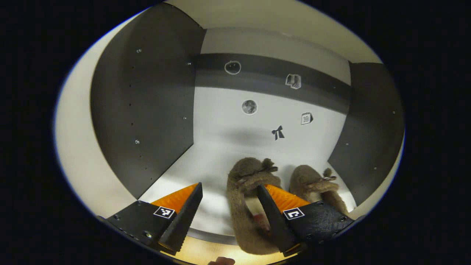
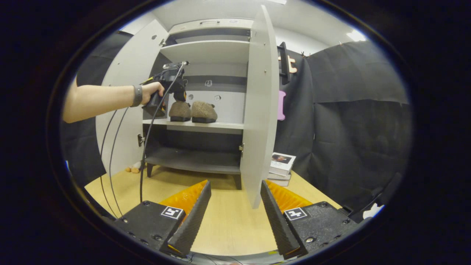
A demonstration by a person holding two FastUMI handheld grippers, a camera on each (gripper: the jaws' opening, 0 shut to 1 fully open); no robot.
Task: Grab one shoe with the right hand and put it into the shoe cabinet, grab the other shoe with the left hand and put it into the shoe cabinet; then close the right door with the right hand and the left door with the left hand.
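Two brown fuzzy shoes stand side by side on the cabinet's middle shelf (image 2: 206,126). In the left gripper view the left shoe (image 1: 244,184) lies just ahead of my left gripper (image 1: 229,187), which is open; its heel reaches back between the fingers and behind the right finger. The other shoe (image 1: 312,182) sits to its right. From the right gripper view the pair (image 2: 191,110) shows on the shelf, with a hand holding the left gripper (image 2: 179,95) at it. My right gripper (image 2: 235,183) is open and empty, low over the floor, well back from the cabinet.
Both cabinet doors stand open: the right door (image 2: 259,110) swings toward me and the left door (image 2: 125,103) is behind the person's forearm. Cables hang from the left gripper. A stack of books (image 2: 281,165) lies right of the cabinet. A small toy (image 2: 134,168) sits by its left leg.
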